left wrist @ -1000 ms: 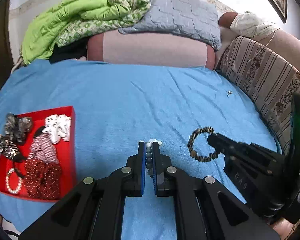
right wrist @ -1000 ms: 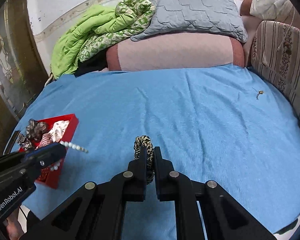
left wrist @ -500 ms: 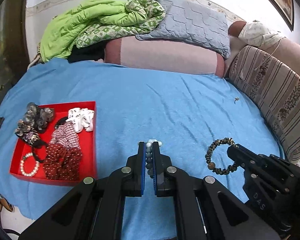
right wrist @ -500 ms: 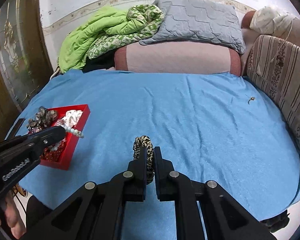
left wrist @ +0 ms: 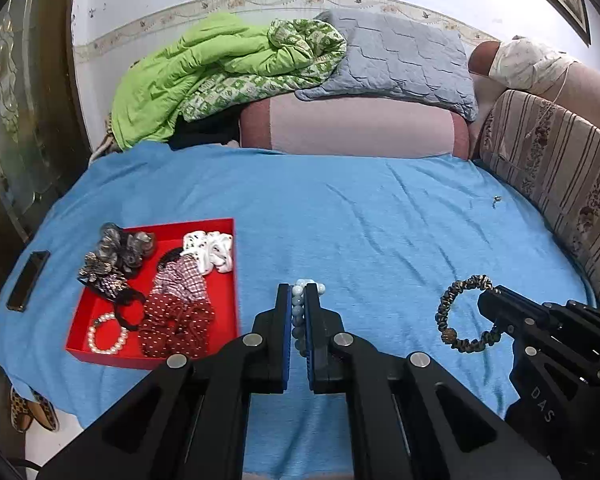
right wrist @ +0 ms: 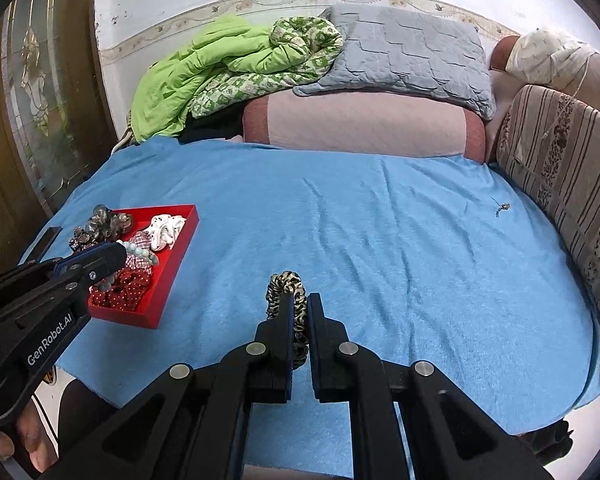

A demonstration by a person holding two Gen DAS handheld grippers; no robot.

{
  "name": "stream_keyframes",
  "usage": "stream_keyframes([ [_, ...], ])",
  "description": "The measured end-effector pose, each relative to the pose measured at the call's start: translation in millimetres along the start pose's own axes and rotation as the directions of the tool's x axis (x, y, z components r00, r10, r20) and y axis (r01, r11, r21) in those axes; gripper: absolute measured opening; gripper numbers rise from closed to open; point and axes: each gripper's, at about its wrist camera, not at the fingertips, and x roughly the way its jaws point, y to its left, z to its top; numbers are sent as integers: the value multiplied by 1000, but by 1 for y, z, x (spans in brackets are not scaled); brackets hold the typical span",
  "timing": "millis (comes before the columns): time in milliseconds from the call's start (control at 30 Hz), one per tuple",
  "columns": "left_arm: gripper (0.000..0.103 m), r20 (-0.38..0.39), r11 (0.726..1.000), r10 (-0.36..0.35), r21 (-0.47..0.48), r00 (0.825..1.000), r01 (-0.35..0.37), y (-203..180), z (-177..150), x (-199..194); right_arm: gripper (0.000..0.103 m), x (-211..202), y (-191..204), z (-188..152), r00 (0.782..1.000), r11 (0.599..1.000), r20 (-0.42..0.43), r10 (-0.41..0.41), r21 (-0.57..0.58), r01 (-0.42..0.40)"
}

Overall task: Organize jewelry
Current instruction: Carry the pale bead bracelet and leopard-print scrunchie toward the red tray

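**Both hands lifted and drawn back, each carrying a piece toward the tray**

At the far left, the red tray (left wrist: pixel 228 288) now sits fuller in the left view than a second ago, with its whole outline showing on the blue bed cover (left wrist: pixel 380 220). It already holds several scrunchies (left wrist: pixel 176 320) and a pearl bracelet (left wrist: pixel 104 334). A dark phone (left wrist: pixel 28 280) lies on the cover just beside it.

In the middle, the left gripper (left wrist: pixel 299 312) has its fingers clenched on a pale bead bracelet (left wrist: pixel 300 300), as they were a second ago; the beads stand in a line between the pads and poke out past the tips. In the right view that same gripper hangs over the near edge of the tray, the beads dangling above the scrunchies.

To the right, the right gripper (right wrist: pixel 298 320) is grasping a patterned scrunchie (right wrist: pixel 286 286), which loops up clear of the cover. It is well apart from the tray.

Both views show more of the bed and wall than before, so the hands have risen and pulled back with their loads. Judged from this, the bead bracelet is about ready to be let go into the tray, while the scrunchie needs carrying leftward first. A small stray piece (right wrist: pixel 502 209) lies far right on the cover, not yet collected.
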Motion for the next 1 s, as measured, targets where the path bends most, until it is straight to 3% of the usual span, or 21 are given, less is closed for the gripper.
stream_keyframes([
  [333, 5, -6, 999, 31, -27, 1000, -31, 24, -5, -4, 8, -2, 21, 1, 1000, 999, 1, 16, -35, -16],
  [1000, 5, -74, 972, 92, -211, 993, -106, 125, -28, 18, 8, 25, 103, 13, 990, 978, -42, 134, -158, -139],
])
